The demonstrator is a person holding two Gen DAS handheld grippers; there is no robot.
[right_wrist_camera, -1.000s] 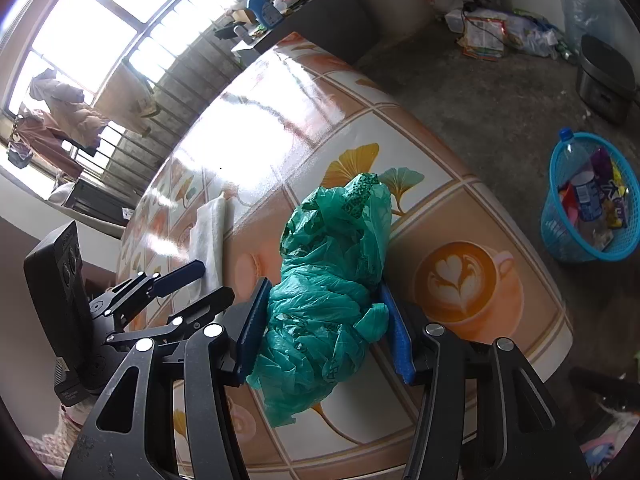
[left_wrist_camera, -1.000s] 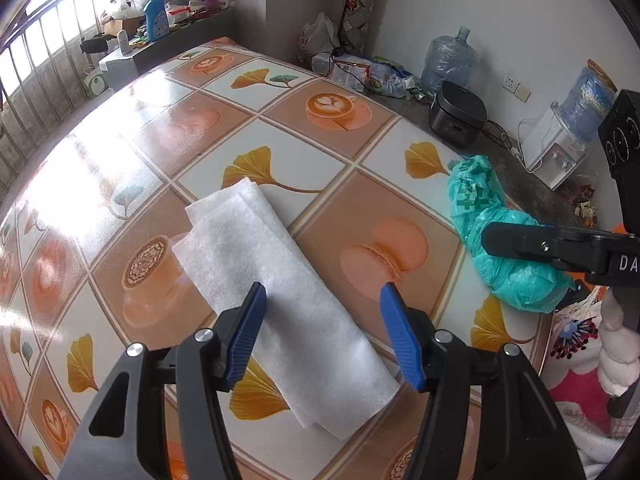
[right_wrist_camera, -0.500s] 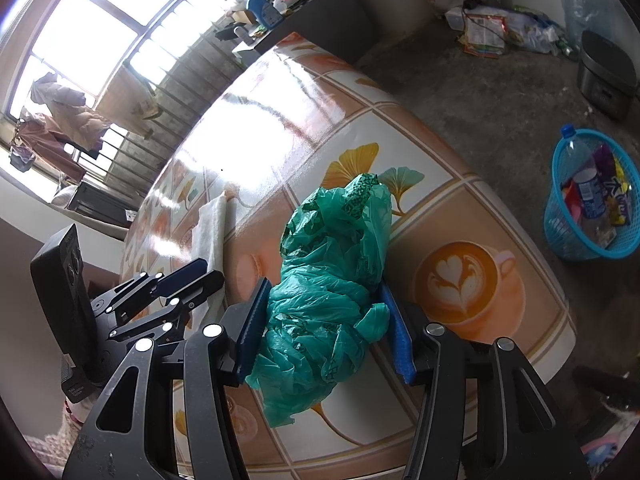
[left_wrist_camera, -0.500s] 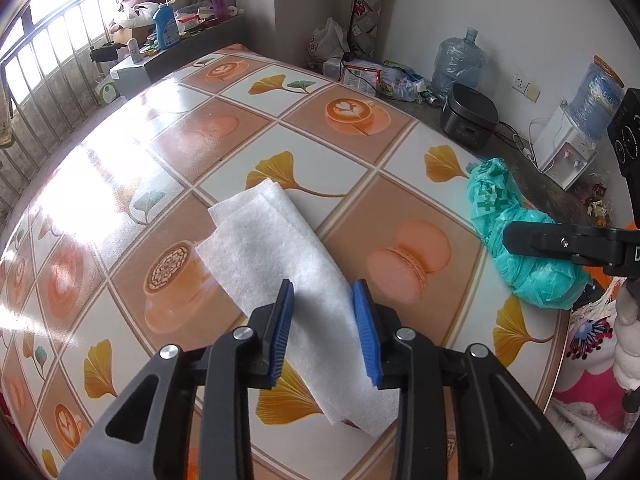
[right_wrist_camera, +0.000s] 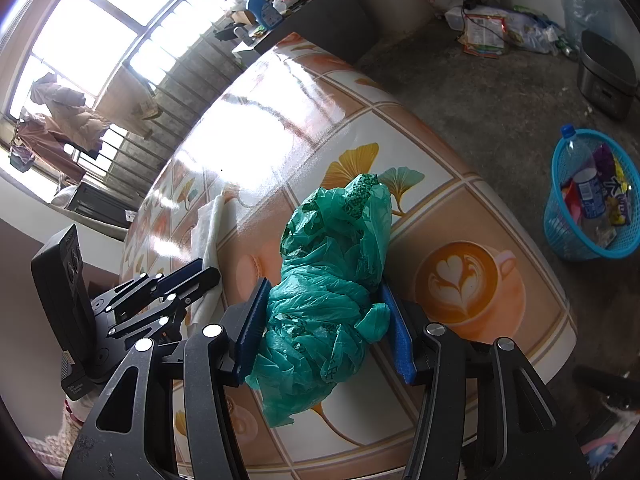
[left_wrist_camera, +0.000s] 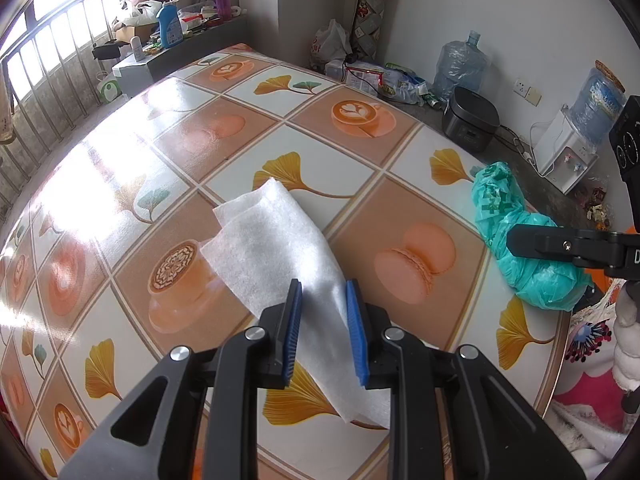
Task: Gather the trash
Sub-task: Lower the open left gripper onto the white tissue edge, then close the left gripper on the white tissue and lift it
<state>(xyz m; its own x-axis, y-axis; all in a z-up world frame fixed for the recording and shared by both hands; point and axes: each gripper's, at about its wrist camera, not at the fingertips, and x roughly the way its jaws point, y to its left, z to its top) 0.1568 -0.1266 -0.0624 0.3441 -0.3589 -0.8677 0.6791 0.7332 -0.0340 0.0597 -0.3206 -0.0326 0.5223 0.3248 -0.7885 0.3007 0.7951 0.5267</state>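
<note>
The left tongs [left_wrist_camera: 323, 330] are seen closing around a white foam sheet [left_wrist_camera: 276, 252] lying on the desk [left_wrist_camera: 224, 148], the sheet between the blue pads. A crumpled green plastic bag [right_wrist_camera: 328, 292], its dark print unreadable, is clamped in the right tongs [right_wrist_camera: 324, 328] at the desk edge. A blue trash basket [right_wrist_camera: 560, 220] stands on the floor well apart; its wrappers' labels are too small to read.
</note>
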